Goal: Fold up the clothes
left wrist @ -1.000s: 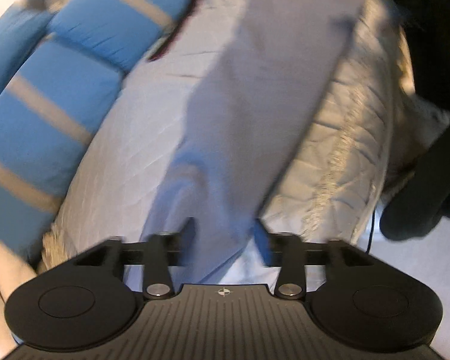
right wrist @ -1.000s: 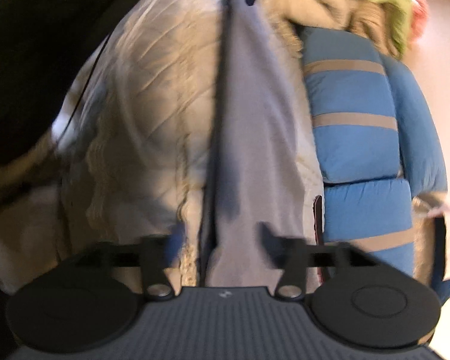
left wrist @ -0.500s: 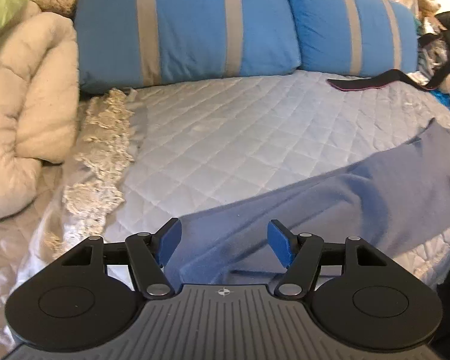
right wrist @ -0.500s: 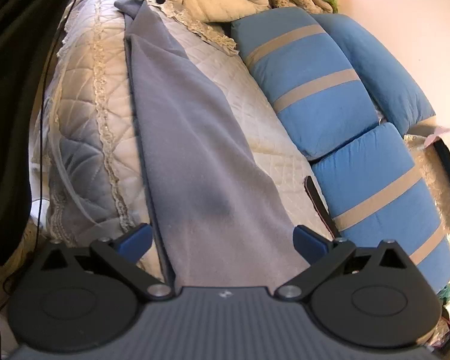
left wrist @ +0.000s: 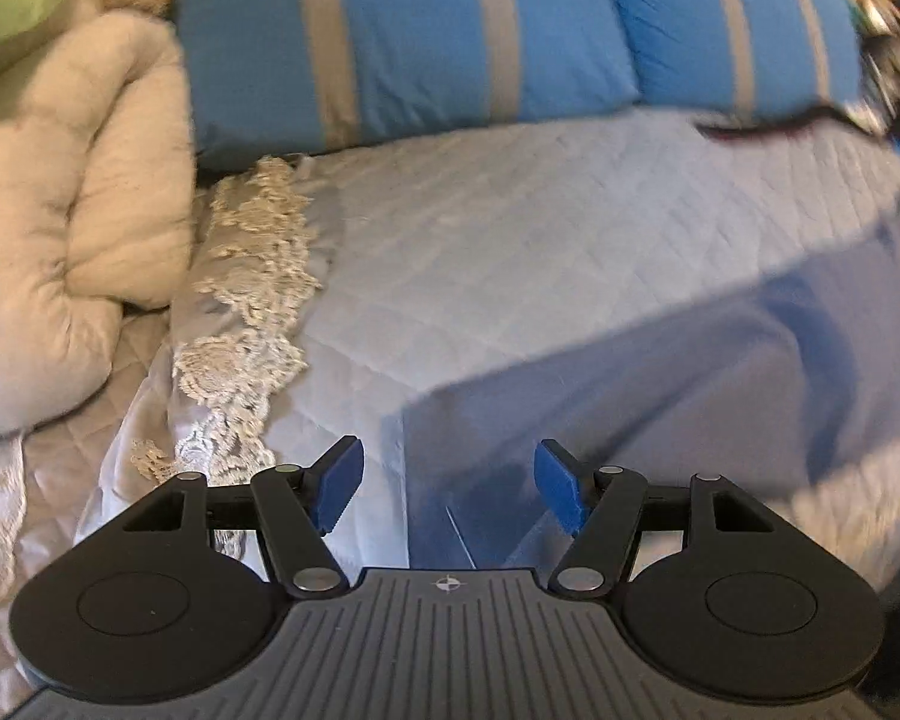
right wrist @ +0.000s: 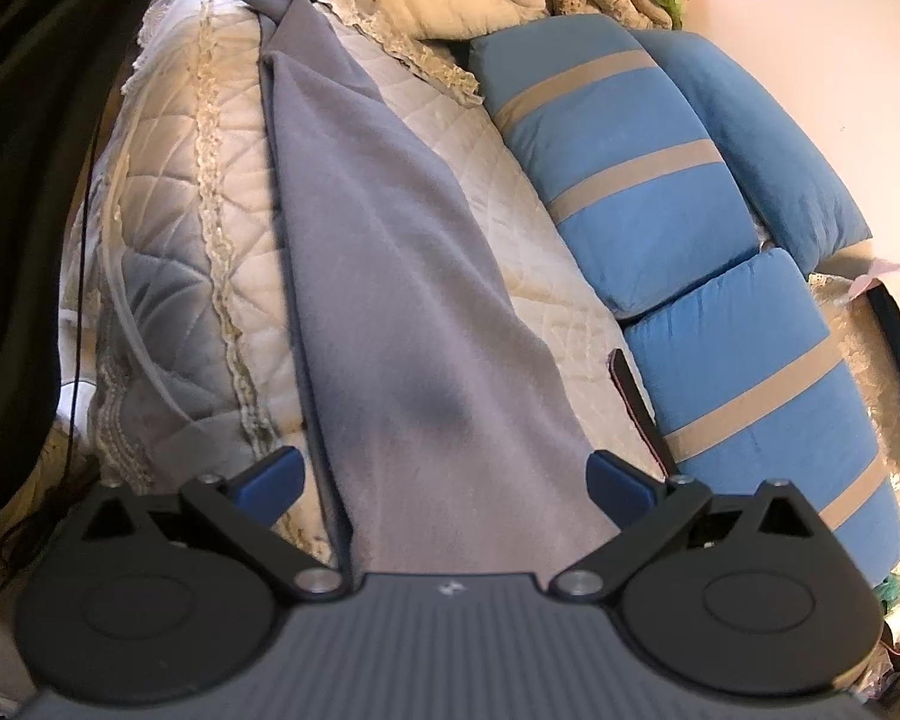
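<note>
The grey garment (right wrist: pixel 402 276) lies stretched long and narrow along the bed (right wrist: pixel 168 192), parallel to the blue pillows (right wrist: pixel 660 138). Right hand-held gripper (right wrist: pixel 444 480) spread wide over one end, left hand-held gripper (left wrist: pixel 447 489) half-spread over the other; neither grips it.

One grey garment (right wrist: pixel 402 276) lies on one quilted bedspread (left wrist: pixel 510 252). Two blue cushions (left wrist: pixel 402 42) with beige stripes stand behind it. One cream rolled duvet (left wrist: pixel 60 198) sits beside them, and two grippers (left wrist: pixel 449 483) (right wrist: pixel 444 480) show.
</note>
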The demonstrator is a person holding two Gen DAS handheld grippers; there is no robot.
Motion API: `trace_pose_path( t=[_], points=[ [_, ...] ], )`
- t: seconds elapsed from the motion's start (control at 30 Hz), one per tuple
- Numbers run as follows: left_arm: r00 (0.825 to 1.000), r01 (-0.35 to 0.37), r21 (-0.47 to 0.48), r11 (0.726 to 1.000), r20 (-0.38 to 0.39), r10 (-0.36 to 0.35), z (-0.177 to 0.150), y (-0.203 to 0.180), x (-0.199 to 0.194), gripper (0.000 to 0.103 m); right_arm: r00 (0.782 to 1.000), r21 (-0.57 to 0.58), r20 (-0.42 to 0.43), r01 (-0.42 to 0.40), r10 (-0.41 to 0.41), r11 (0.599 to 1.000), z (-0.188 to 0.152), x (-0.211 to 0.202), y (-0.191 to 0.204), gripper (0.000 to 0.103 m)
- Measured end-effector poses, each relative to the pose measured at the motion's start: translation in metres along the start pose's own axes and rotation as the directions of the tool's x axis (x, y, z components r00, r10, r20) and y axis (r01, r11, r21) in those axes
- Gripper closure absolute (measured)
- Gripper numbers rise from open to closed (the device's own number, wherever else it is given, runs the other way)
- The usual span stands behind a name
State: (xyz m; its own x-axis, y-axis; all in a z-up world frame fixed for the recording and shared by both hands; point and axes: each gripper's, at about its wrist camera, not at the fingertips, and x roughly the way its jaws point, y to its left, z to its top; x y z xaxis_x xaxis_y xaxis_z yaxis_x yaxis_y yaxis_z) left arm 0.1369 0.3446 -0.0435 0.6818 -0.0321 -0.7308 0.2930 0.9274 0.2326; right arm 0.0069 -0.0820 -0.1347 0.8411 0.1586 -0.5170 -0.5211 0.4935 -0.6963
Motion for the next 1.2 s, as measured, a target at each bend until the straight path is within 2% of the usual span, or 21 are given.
trace_pose_path(
  t=[0.1, 0.2, 0.27, 0.33, 0.47, 0.53, 0.6, 0.67, 0.73, 0.83, 0.93, 1.03, 1.17, 1.2],
  points=[
    [0.999, 0.033, 0.147, 0.989, -0.038, -0.028, -0.010, -0.022, -0.003, 0.041, 1.000, -0.005, 0.004, -0.002, 0.002, 1.000, -0.001, 0.000, 0.001, 0.000],
    [0.994, 0.105, 0.257, 0.961, -0.048, -0.095, -0.018, -0.039, -0.010, 0.041, 1.000, -0.013, 0.010, -0.006, 0.007, 1.000, 0.000, -0.001, 0.003, 0.000],
    [0.992, 0.127, 0.226, 0.966, -0.037, -0.122, -0.016, -0.034, -0.013, 0.041, 1.000, -0.023, 0.012, -0.006, 0.006, 1.000, 0.000, -0.001, 0.005, 0.000],
    [0.990, 0.139, 0.132, 0.981, 0.002, -0.141, -0.010, -0.019, -0.015, 0.041, 1.000, -0.032, 0.013, -0.004, 0.005, 0.999, 0.000, -0.001, 0.007, 0.000],
    [0.993, 0.107, -0.042, 0.993, 0.056, -0.105, 0.001, 0.014, -0.010, 0.041, 1.000, -0.040, 0.009, -0.008, 0.008, 0.999, 0.000, 0.000, 0.009, 0.000],
    [0.995, 0.094, -0.064, 0.994, 0.050, -0.091, 0.003, 0.020, -0.004, 0.041, 1.000, -0.042, 0.004, -0.008, 0.008, 0.999, -0.001, 0.001, 0.010, 0.000],
    [0.998, 0.053, -0.052, 0.997, 0.023, -0.052, 0.004, 0.019, 0.006, 0.042, 1.000, -0.042, 0.001, -0.008, 0.008, 0.999, -0.001, 0.002, 0.011, 0.000],
    [1.000, 0.016, -0.011, 1.000, -0.017, -0.016, 0.003, 0.013, 0.015, 0.042, 1.000, -0.039, 0.000, -0.008, 0.008, 0.999, -0.001, 0.002, 0.011, 0.000],
    [1.000, -0.011, 0.042, 0.999, -0.024, 0.012, 0.000, 0.004, 0.019, 0.042, 1.000, -0.036, -0.001, -0.007, 0.007, 0.999, -0.001, 0.002, 0.010, 0.000],
    [1.000, -0.020, 0.118, 0.993, -0.004, 0.021, -0.005, -0.008, 0.015, 0.053, 1.000, -0.033, -0.003, -0.009, 0.008, 0.999, -0.001, 0.002, 0.010, 0.000],
    [1.000, -0.009, 0.178, 0.984, -0.007, 0.010, -0.006, -0.018, 0.015, 0.057, 1.000, -0.038, -0.007, -0.011, 0.010, 0.999, -0.002, 0.003, 0.012, 0.000],
    [0.999, 0.028, 0.175, 0.984, -0.021, -0.025, -0.004, -0.016, 0.020, 0.058, 1.000, -0.043, -0.004, -0.013, 0.012, 0.999, -0.001, 0.003, 0.013, 0.000],
    [0.994, 0.101, 0.095, 0.990, -0.053, -0.097, -0.001, -0.002, 0.027, 0.059, 1.000, -0.049, -0.005, -0.015, 0.015, 0.999, 0.000, 0.003, 0.015, 0.000],
    [0.991, 0.124, 0.067, 0.990, -0.061, -0.120, -0.001, 0.001, 0.027, 0.068, 1.000, -0.050, -0.006, -0.015, 0.015, 0.999, 0.000, 0.004, 0.015, 0.000]
  ],
)
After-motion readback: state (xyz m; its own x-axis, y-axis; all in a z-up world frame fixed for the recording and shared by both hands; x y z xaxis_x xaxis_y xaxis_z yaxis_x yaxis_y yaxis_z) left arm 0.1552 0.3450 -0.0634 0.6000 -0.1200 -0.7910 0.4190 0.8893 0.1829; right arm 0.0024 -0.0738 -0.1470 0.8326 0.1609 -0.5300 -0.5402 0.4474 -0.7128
